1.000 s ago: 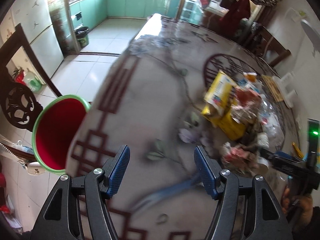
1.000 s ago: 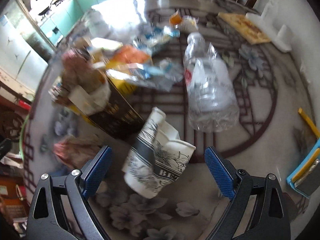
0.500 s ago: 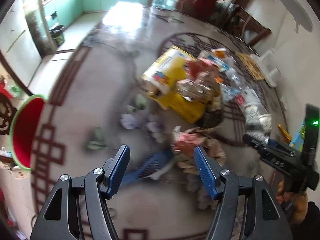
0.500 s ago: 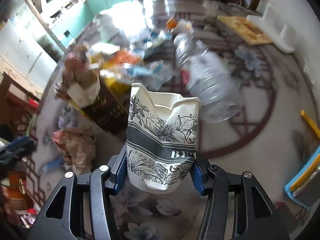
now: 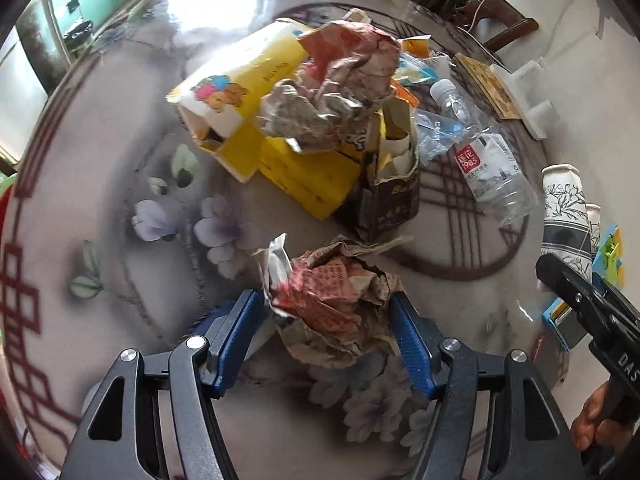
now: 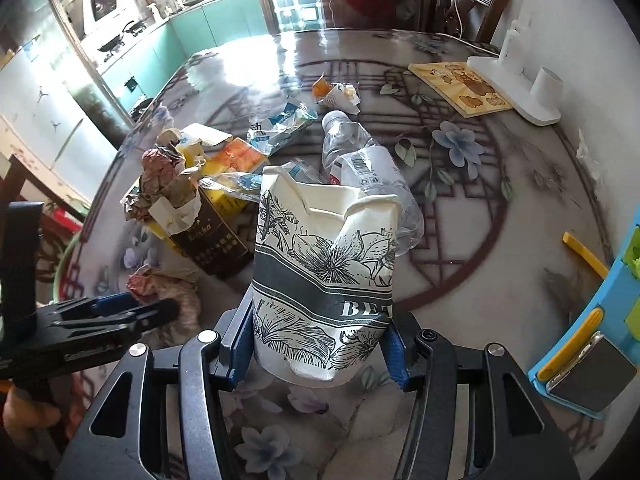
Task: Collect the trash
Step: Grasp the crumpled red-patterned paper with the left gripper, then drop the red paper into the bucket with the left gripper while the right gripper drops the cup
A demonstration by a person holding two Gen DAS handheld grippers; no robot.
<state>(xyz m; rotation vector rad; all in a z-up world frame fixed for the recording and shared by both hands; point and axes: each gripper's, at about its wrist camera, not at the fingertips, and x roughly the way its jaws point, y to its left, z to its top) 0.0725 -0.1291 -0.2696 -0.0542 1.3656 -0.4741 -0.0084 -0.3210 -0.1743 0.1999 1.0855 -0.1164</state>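
Your left hand-held gripper [image 5: 327,316] moved in, spread around crumpled paper [image 5: 332,304]; right hand-held gripper [image 6: 318,344] pinches paper cup [image 6: 326,276]; pile ahead remains on bench [image 5: 460,240].

The right gripper [image 6: 318,344] clamps a crushed floral paper cup [image 6: 326,276] between its 2 blue pads. At 12 o'clock behind it lies a clear plastic bottle [image 6: 370,176]; a dark carton [image 6: 208,236] stands at 10 o'clock.
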